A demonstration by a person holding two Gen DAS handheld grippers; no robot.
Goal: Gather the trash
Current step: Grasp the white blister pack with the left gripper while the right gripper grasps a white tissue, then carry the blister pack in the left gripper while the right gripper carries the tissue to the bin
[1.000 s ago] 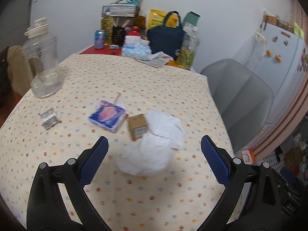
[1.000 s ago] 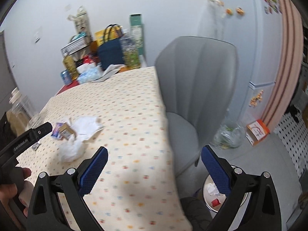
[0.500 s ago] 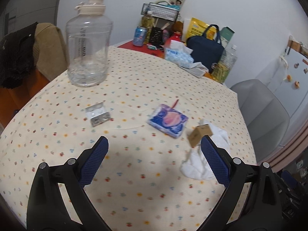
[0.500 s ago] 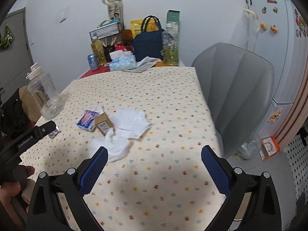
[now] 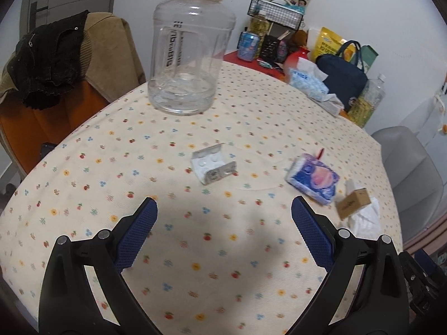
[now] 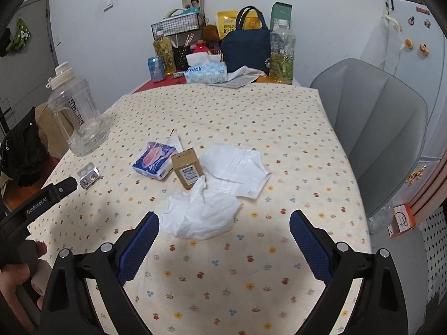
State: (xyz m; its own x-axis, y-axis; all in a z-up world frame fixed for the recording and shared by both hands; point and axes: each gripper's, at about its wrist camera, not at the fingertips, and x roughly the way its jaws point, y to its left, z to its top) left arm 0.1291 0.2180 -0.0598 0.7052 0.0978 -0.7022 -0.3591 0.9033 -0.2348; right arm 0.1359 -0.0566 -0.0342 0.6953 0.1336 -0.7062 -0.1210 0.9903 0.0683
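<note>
Trash lies on a flower-print tablecloth (image 6: pixel 251 265). A crumpled white tissue (image 6: pixel 201 212) lies just beyond my open, empty right gripper (image 6: pixel 223 231). Behind it are a flat white mask (image 6: pixel 237 167), a small brown box (image 6: pixel 186 171) and a blue-pink tissue pack (image 6: pixel 153 160). A silver pill blister (image 5: pixel 213 164) lies ahead of my open, empty left gripper (image 5: pixel 223 223); it also shows in the right wrist view (image 6: pixel 88 178). In the left wrist view the pack (image 5: pixel 313 178), box (image 5: pixel 353 202) and tissue (image 5: pixel 366 220) lie to the right.
A large clear water jug (image 5: pixel 191 47) stands at the table's far left. A tissue box (image 6: pixel 205 74), navy bag (image 6: pixel 245 47), bottles and a can (image 6: pixel 156 68) crowd the far end. A grey chair (image 6: pixel 374 128) stands on the right, a draped chair (image 5: pixel 64 64) on the left.
The left gripper has swung left, from over the crumpled tissue to facing the pill blister. The right gripper has swung left from the chair to face the tissue.
</note>
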